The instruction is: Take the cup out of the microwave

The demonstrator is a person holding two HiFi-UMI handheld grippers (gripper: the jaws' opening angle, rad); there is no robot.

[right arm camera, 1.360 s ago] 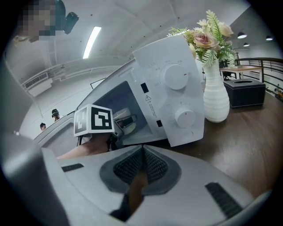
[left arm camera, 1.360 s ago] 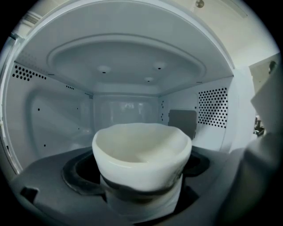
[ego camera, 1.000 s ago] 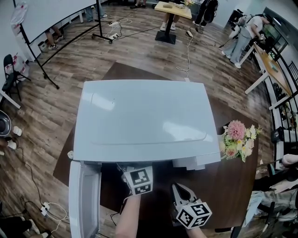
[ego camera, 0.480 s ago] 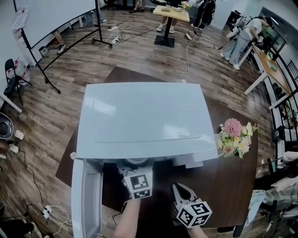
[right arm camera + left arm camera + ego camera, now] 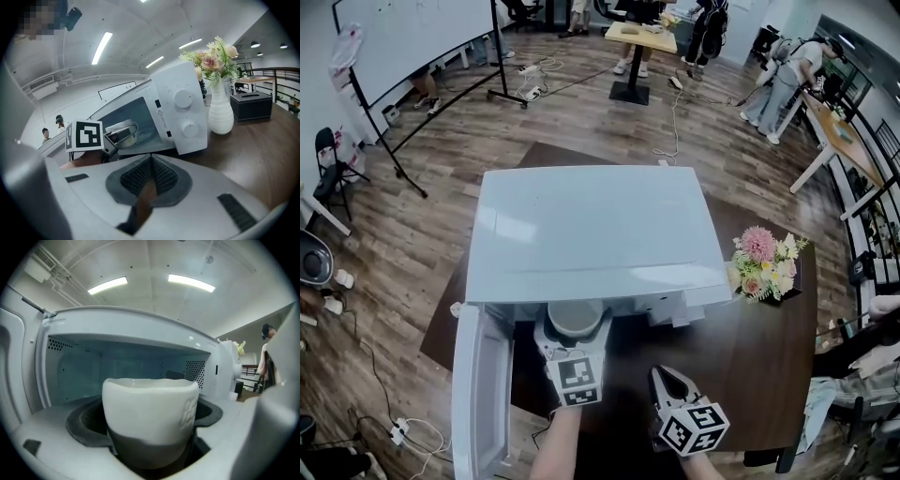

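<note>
Most of the job looked done to me: the left gripper [image 5: 574, 349] held the cup [image 5: 575, 319] clamped between its jaws right at the mouth of the microwave [image 5: 591, 230], just in front of the cavity. The door [image 5: 478, 394] stood wide open on the microwave's left, so what remained was drawing the cup fully clear and setting it down. The right gripper [image 5: 666, 379] hung idle before the microwave's control side, jaws pressed together on nothing, and I couldn't tell whether the cup's base had cleared the sill (the jaws covered its lower half), nor what it held.
</note>
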